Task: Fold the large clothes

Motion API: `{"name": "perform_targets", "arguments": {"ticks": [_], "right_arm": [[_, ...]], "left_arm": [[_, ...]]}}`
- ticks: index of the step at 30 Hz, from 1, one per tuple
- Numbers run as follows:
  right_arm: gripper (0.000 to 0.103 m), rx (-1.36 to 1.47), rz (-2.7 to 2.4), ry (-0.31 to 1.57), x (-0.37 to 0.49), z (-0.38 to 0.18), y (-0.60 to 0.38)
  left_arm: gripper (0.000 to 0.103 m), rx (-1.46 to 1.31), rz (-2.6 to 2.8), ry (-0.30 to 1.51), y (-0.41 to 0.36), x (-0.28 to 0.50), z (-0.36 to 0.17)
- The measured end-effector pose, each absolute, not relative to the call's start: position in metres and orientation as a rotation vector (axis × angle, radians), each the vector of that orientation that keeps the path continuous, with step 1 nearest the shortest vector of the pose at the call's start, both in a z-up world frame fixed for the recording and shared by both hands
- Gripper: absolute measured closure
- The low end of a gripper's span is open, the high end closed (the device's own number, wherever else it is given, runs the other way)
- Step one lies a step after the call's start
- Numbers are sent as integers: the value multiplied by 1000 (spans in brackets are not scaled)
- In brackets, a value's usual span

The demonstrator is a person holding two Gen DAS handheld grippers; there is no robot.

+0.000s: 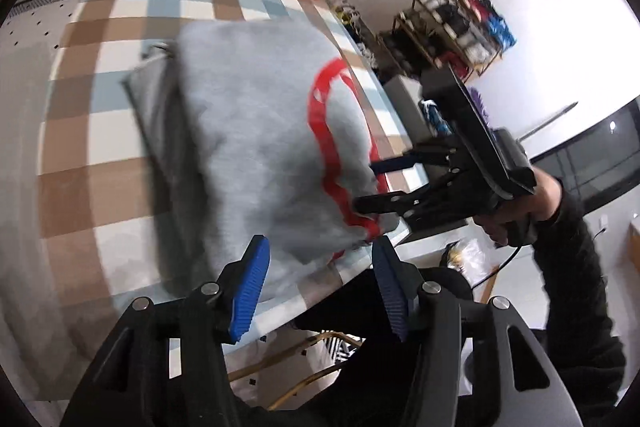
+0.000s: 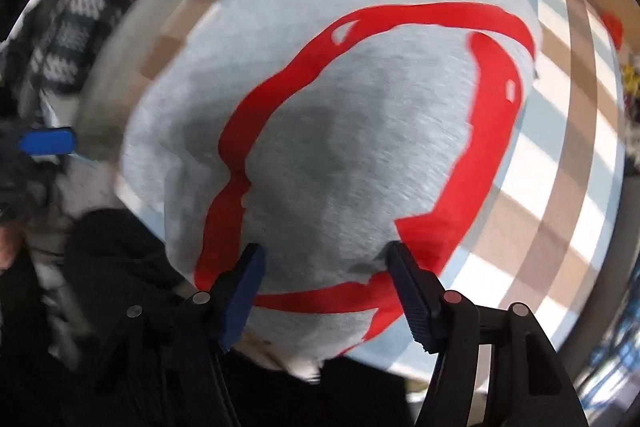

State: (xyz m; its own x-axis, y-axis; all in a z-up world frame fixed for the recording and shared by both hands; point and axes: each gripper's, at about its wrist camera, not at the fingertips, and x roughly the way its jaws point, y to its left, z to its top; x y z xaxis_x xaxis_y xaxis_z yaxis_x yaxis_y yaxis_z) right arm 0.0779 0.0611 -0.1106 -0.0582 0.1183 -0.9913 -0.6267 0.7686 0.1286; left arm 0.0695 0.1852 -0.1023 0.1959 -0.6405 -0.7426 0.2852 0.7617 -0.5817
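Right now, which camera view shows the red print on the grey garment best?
The right wrist view: the red print fills the frame as a nearly whole loop. The left wrist view shows only part of it, at the grey garment's right side.

No legible text, label or number anywhere, not even in the grey garment's [image 2: 340,131] red print.

Black gripper [image 1: 320,267], ribbed blue pads, black sleeve [image 1: 580,267].
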Motion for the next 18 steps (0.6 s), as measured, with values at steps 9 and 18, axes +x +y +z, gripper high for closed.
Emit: {"name": "perform_targets", "arguments": {"ticks": [9, 18], "right_arm": [[36, -622, 591, 1389, 47, -129, 77], [25, -490, 748, 1412, 58, -97, 56]], "left_arm": [[56, -355, -582, 1378, 142, 93, -183], [58, -384, -611, 1349, 157, 90, -189]]}}
